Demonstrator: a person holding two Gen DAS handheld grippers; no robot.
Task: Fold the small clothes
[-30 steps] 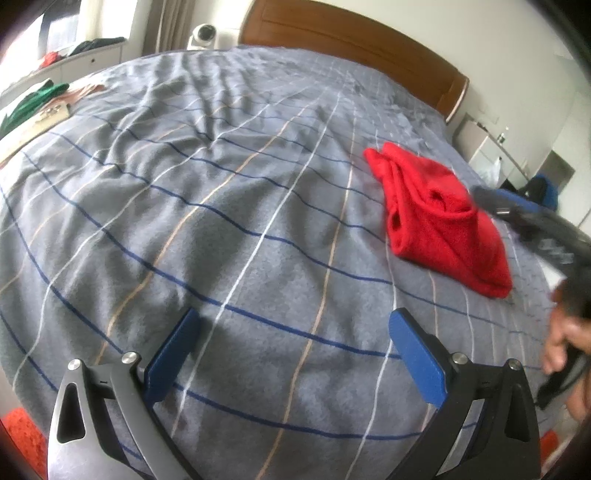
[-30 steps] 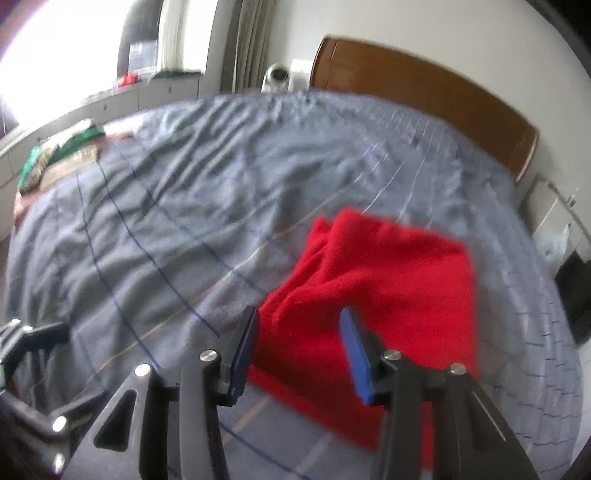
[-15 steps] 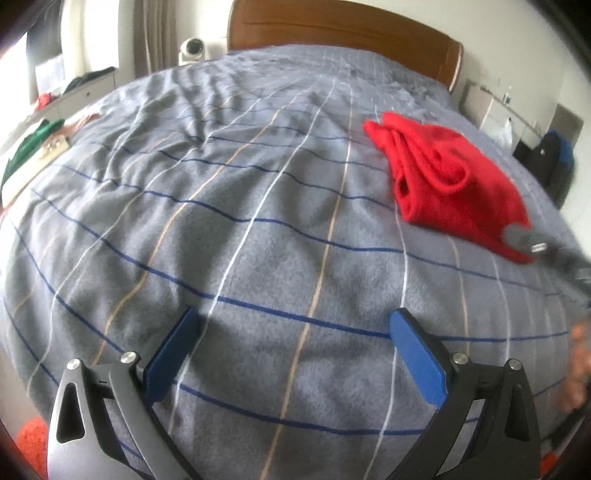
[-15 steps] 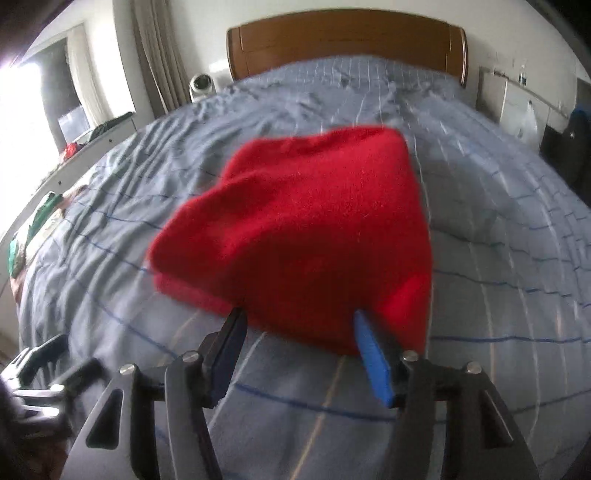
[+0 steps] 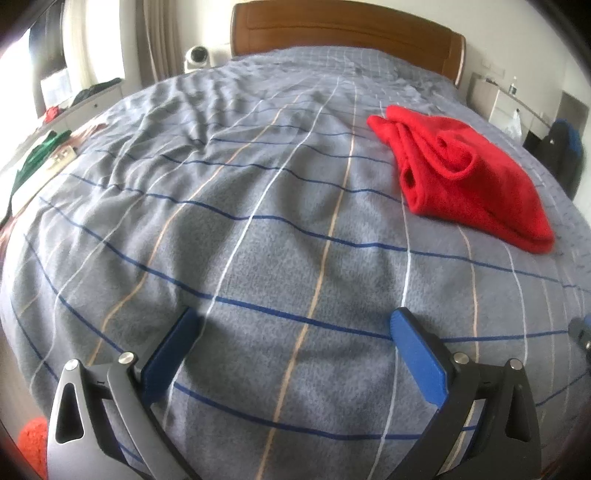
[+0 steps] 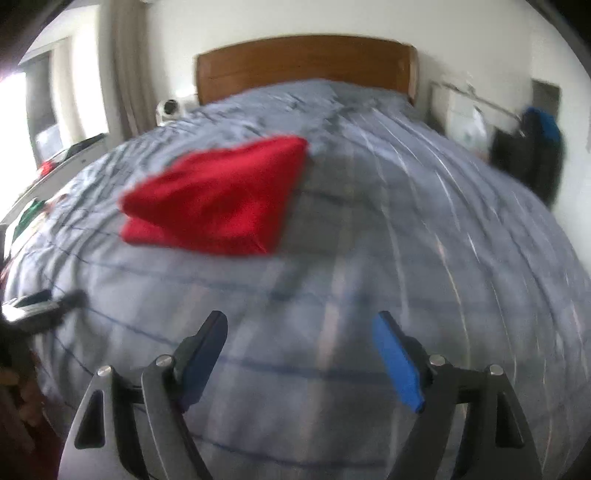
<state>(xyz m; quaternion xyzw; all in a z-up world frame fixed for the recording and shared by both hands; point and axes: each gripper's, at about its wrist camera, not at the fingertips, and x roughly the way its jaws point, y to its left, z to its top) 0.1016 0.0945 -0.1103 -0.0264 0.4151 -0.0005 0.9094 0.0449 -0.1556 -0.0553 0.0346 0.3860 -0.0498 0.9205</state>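
Note:
A folded red garment (image 5: 469, 173) lies on the right side of the grey checked bedspread (image 5: 258, 221), far ahead of my left gripper (image 5: 295, 325). That gripper hangs open over bare bedspread with nothing between its blue pads. In the blurred right wrist view the same red garment (image 6: 218, 203) lies up and to the left, well clear of my right gripper (image 6: 301, 325). Its jaws are opening and hold nothing; only bedspread (image 6: 369, 258) shows between them. A bit of the left gripper (image 6: 40, 306) shows at that view's left edge.
A wooden headboard (image 5: 343, 33) closes the far end of the bed. Along the left wall runs a white ledge with green clothes (image 5: 40, 155). A bedside cabinet (image 5: 506, 103) and a dark bag (image 5: 561, 155) stand at the right. Something orange (image 5: 29, 450) lies by the bed's near corner.
My right gripper has let the red garment go, pulled back from it and spread its jaws. The garment now lies folded on the bed. The left gripper has hardly shifted.

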